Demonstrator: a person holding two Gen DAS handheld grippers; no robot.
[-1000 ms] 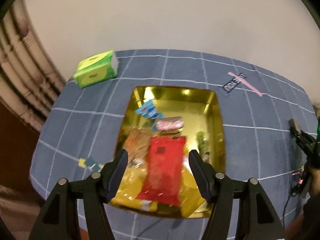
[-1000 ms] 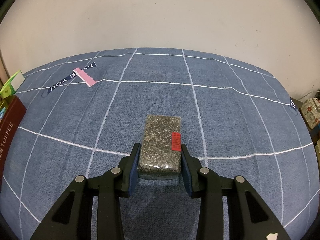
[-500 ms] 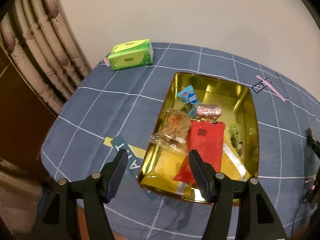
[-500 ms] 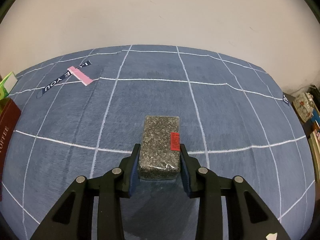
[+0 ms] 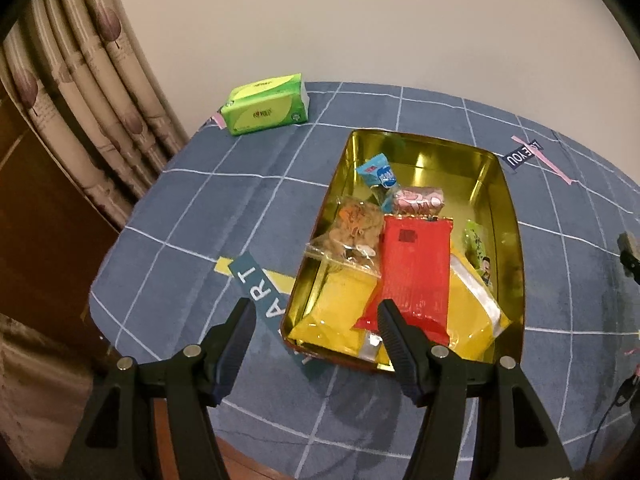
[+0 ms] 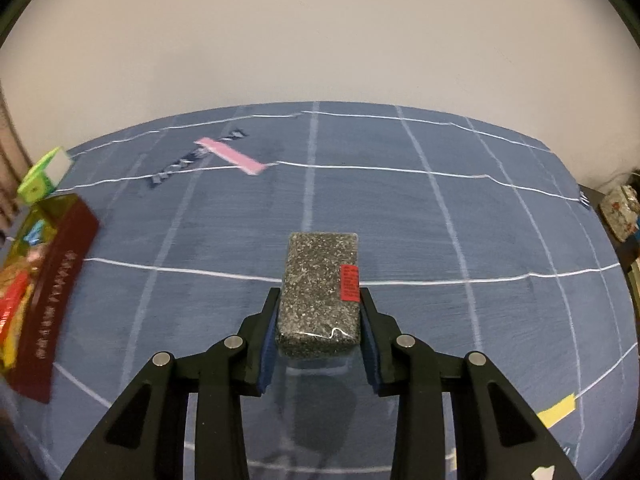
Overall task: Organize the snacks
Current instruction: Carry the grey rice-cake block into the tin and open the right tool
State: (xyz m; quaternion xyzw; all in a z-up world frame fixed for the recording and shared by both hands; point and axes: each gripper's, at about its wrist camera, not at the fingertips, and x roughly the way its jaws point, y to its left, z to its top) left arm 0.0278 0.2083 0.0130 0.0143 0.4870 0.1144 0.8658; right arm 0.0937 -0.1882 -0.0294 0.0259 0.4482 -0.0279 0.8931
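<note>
The right tongs (image 6: 319, 312) are clamped on a dark speckled snack block (image 6: 320, 294) with a red label, held above the blue grid-patterned counter (image 6: 440, 232) and well apart from the gold tin (image 5: 508, 216) glimpsed at the far left of the right wrist view. The left tongs (image 5: 312, 322) hang apart and empty over the tin's near corner, gripping nothing. Inside the tin lie a red packet (image 5: 414, 268), yellow packets (image 5: 336, 312), a clear bag of biscuits (image 5: 352, 232), a blue wrapper (image 5: 378, 172), a pink sweet (image 5: 418, 200) and a green sachet (image 5: 478, 252). Most of the sorting looks done; the speckled block appears to be the last loose snack, not yet brought to the tin. A green tissue pack (image 5: 266, 104) sits by the curtain (image 5: 80, 92).
</note>
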